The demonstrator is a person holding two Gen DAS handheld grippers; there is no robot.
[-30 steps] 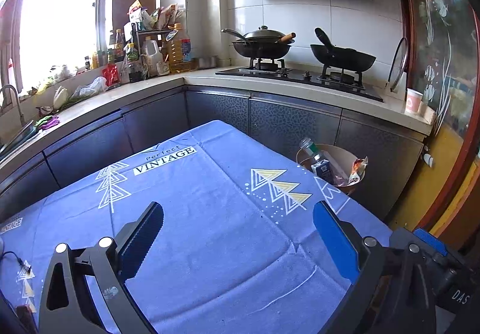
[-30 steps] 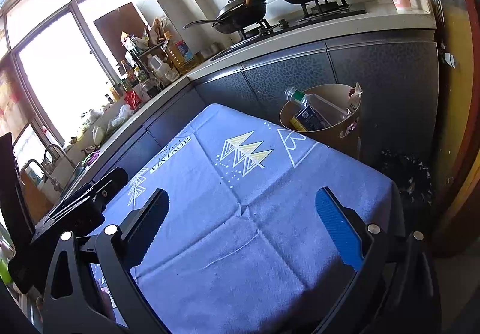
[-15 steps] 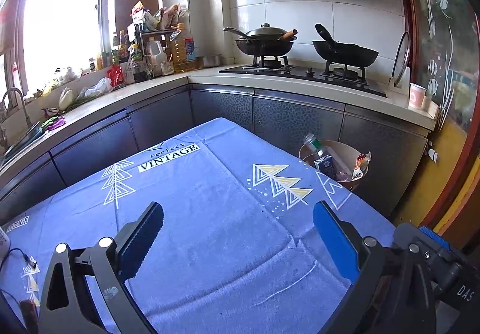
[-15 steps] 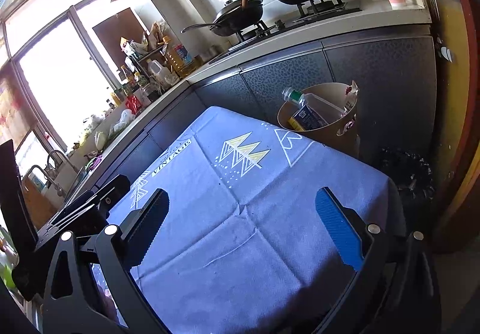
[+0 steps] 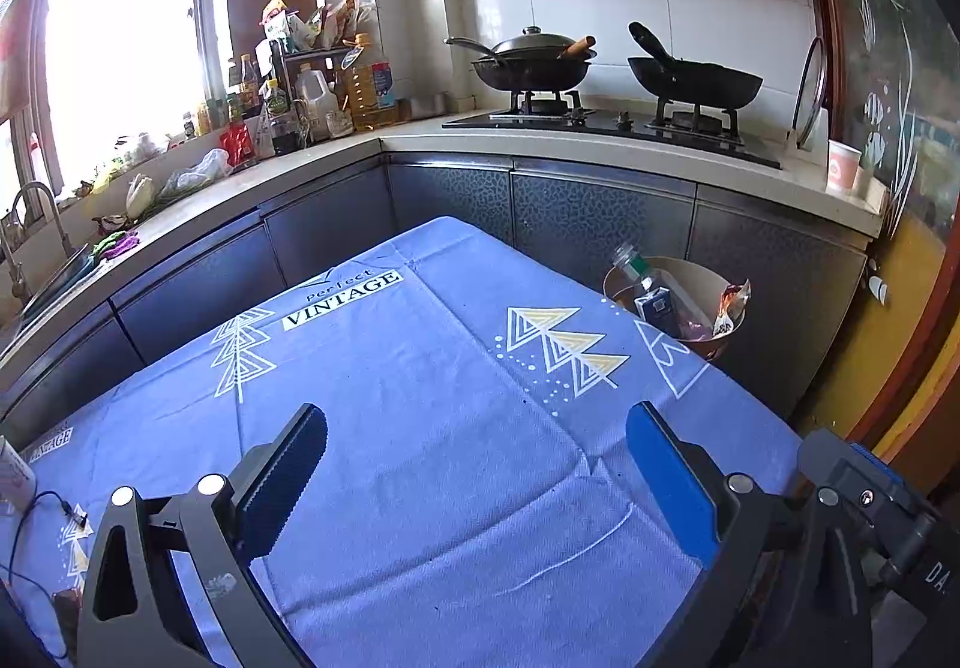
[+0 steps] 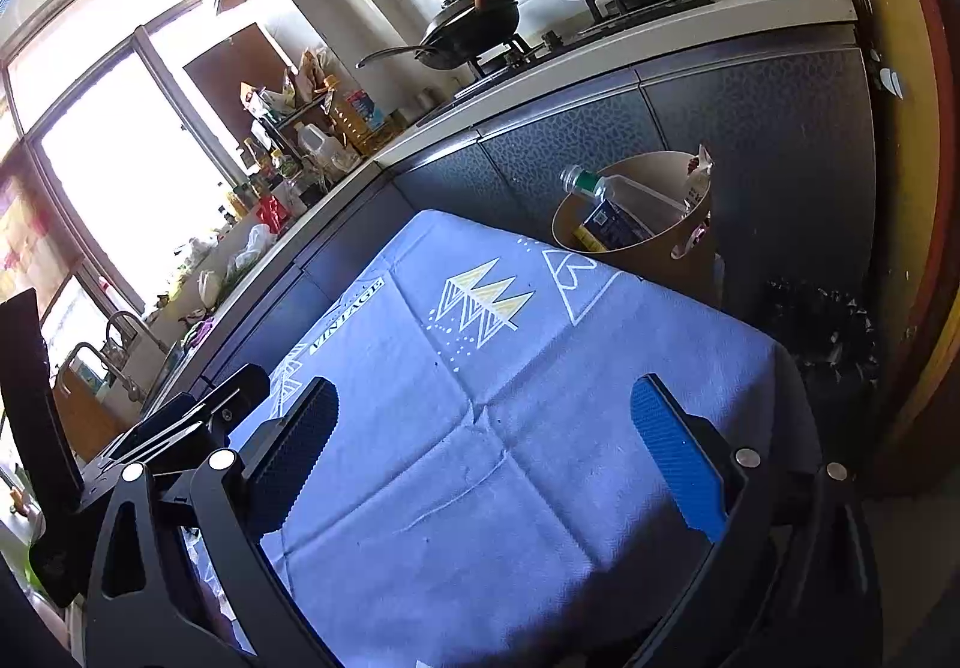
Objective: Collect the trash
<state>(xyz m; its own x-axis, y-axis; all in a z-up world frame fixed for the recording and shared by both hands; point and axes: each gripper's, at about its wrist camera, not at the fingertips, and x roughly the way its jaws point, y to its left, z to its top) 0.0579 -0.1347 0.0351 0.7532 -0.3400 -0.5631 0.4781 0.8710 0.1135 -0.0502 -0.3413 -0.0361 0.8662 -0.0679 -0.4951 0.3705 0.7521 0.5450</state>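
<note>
A tan round trash bin (image 5: pixel 696 269) stands past the table's far right corner, against the dark cabinets; it also shows in the right wrist view (image 6: pixel 645 170). In it lie a clear plastic bottle (image 5: pixel 636 269) with a green cap band, a dark blue carton (image 5: pixel 657 305) and a snack wrapper (image 5: pixel 732 302). My left gripper (image 5: pixel 477 437) is open and empty above the blue tablecloth (image 5: pixel 420 398). My right gripper (image 6: pixel 483 410) is open and empty above the same cloth (image 6: pixel 480 344). The left gripper's body (image 6: pixel 180 422) shows at the right wrist view's left.
An L-shaped counter (image 5: pixel 600 143) carries a stove with a lidded wok (image 5: pixel 528 65) and a pan (image 5: pixel 696 80), bottles (image 5: pixel 312 98), a sink tap (image 5: pixel 36 206) and a paper cup (image 5: pixel 843 164). A black cable (image 5: pixel 42 506) lies at the table's left. Dark debris (image 6: pixel 822 326) lies on the floor.
Both grippers have drifted slightly back and up over the cloth, jaws staying open. The bin and its contents have not moved.
</note>
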